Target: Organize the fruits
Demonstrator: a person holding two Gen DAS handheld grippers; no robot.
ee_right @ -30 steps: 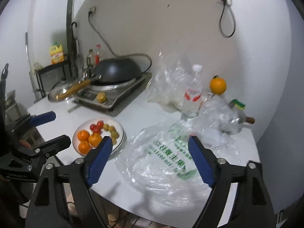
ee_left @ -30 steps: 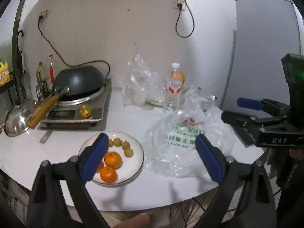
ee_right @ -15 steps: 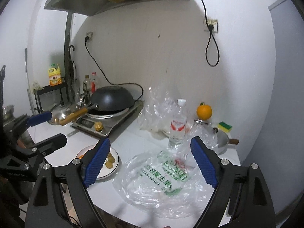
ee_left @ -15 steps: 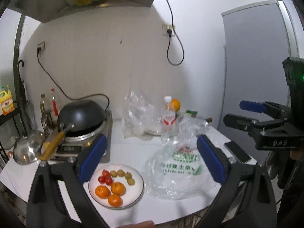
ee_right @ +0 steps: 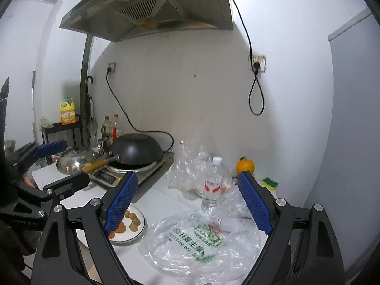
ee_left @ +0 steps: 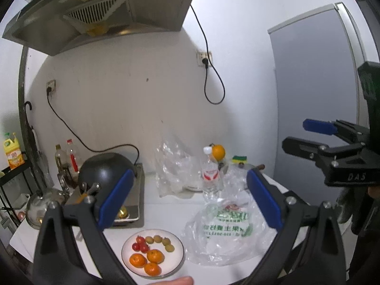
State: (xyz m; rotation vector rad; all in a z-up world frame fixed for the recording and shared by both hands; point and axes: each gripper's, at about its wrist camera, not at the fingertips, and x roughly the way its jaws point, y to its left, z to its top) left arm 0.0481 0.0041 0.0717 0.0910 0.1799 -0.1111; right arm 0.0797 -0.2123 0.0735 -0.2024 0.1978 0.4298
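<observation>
Facing plate (ee_left: 177, 260), tangerines (ee_left: 155, 256) unhidden

The right gripper (ee_left: 308, 137), seen from the left wrist camera at the right, carries the raised letters "DAS" on its black body. The clear plastic bag (ee_left: 225, 228) lying right of the plate bears green Chinese print and a digit row (upside down from here, only "110-5011…" partly legible). The bottle (ee_right: 212, 187) label's red wording is too small to read.
</observation>
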